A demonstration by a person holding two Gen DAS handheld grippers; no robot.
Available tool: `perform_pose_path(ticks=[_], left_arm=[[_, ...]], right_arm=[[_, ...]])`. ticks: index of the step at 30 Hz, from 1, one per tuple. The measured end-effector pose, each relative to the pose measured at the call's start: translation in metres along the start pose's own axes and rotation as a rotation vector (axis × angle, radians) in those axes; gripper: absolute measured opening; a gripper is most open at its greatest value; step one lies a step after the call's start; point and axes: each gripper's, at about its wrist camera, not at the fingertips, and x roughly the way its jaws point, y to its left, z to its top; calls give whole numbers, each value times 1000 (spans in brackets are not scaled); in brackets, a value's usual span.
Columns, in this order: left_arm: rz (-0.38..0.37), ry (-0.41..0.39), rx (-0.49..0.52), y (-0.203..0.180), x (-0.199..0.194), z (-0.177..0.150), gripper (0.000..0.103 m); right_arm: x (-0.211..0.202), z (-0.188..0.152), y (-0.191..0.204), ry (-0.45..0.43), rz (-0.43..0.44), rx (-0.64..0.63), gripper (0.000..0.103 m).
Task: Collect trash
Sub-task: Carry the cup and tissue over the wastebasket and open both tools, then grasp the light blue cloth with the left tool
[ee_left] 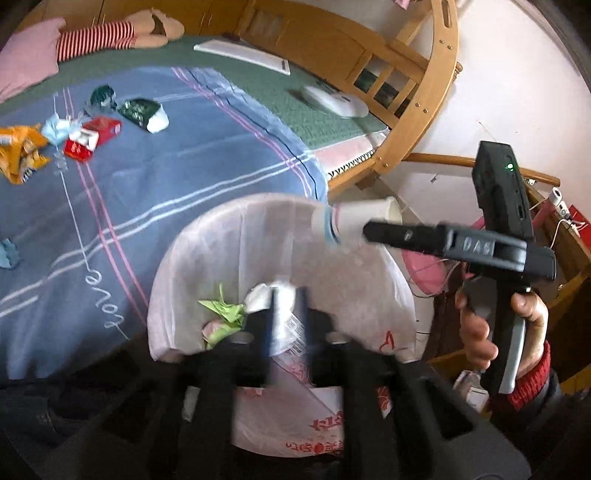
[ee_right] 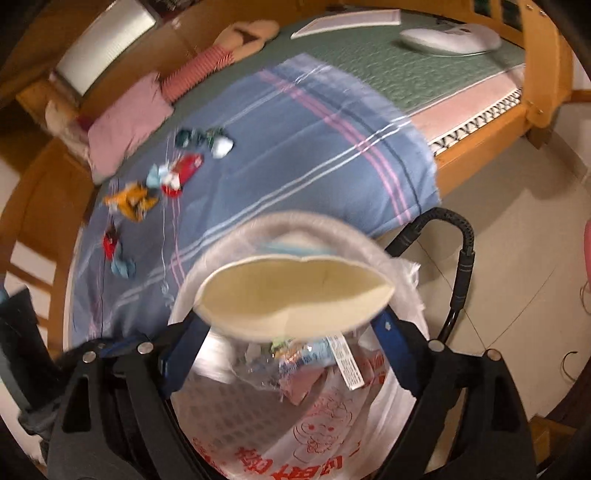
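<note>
Bedroom floor runs beside a wooden bed frame (ee_left: pixel 417 110), and I work at its edge, both tools angled down over the bin bag. Nearest, my left gripper (ee_left: pixel 288 317) hangs over the mouth of the white plastic bag (ee_left: pixel 229 221), its jaws partly spread with nothing pressed between them as far as I can tell; the barcoded scrap showing in the gap seems to lie in the bag, beside a crumpled green paper (ee_left: pixel 223 310). I keep this tool there because that is where trash gets let go. Just beyond, my right gripper (ee_right: pixel 291 319) pinches a paper cup (ee_right: pixel 295 291) from both sides, squashing its mouth to an oval; the wide jaws suit the wide cup. I hold it at the bag's far rim so that, once freed, it should fall inside rather than onto the floor. Farther off, on the blue striped sheet (ee_left: pixel 184 166), more trash waits: a red cigarette box (ee_left: pixel 92 138), an orange wrapper (ee_left: pixel 18 155) and a green-and-white wrapper (ee_left: pixel 142 112), clustered well apart from the bag. Slippers (ee_left: pixel 155 26) lie farthest.
</note>
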Motion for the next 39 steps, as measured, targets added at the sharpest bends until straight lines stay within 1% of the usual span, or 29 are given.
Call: perform_pose_path(ticks=[1,2,4,6,7,10,11,13,14,15,16,17,18,19,20,21,22,23,25,26,27,28,29,31,33,34,37,38,39], left_arm=[[-1,-1,-12,3,0,-1,44],[-3,-4,-23,6,0,-1,48],[-13,-7,-57,14,-3,1,51],[7,-15,-92,23,-6,3,53],[27,-21,-107,29,-7,3,53],[145,-59,-159,50,-17,7,57],[212,-76,-185,62,-21,10,58],[369,-97,-256,91,-30,18,58],[496,-107,-328,120,-37,26,58],[563,-114,-374,137,-41,31,58],[662,-123,-464,169,-49,39,59],[708,-123,-528,189,-52,43,60],[753,-120,-619,219,-55,48,60],[782,-114,-702,247,-57,52,60],[802,-103,-766,270,-58,51,60],[812,-90,-806,283,-57,51,60],[815,-71,-846,297,-55,49,59],[802,-42,-879,308,-50,48,59],[775,9,-880,319,-37,51,59],[788,53,-853,322,-27,53,56],[811,67,-833,322,-23,55,48],[836,64,-806,319,-22,56,38],[843,49,-777,316,-23,59,33],[822,21,-777,312,-27,56,32],[840,-11,-776,306,-35,51,32],[859,-46,-768,298,-44,48,32],[861,-146,-758,277,-64,38,32],[866,-188,-754,267,-72,31,32],[872,-203,-750,262,-74,29,32]], right_arm=[[-1,0,-2,-8,4,9,86],[-1,1,-2,-10,12,15,86],[0,1,-2,3,33,21,86],[5,3,2,20,45,4,86],[6,2,4,20,44,-6,86],[6,2,10,6,31,-33,86],[6,2,11,4,30,-38,86],[10,3,11,11,33,-35,86],[11,2,11,15,34,-31,86],[14,2,11,21,35,-29,86],[17,1,11,29,35,-29,86],[20,0,12,34,35,-30,86],[23,0,13,39,31,-32,86],[27,-1,15,44,28,-36,86],[30,-1,17,48,27,-40,86],[33,-1,19,53,27,-45,86],[38,0,23,61,25,-52,86],[42,2,25,67,25,-56,86],[51,9,33,75,30,-60,86],[54,13,37,76,36,-62,86],[57,17,44,73,44,-69,86],[59,22,51,68,48,-81,86],[60,26,58,62,52,-94,86],[62,33,73,48,67,-118,86],[65,42,90,29,84,-148,86],[68,46,97,23,90,-160,86],[86,67,122,6,88,-200,86],[94,73,128,13,94,-202,85],[105,81,136,27,104,-196,85]])
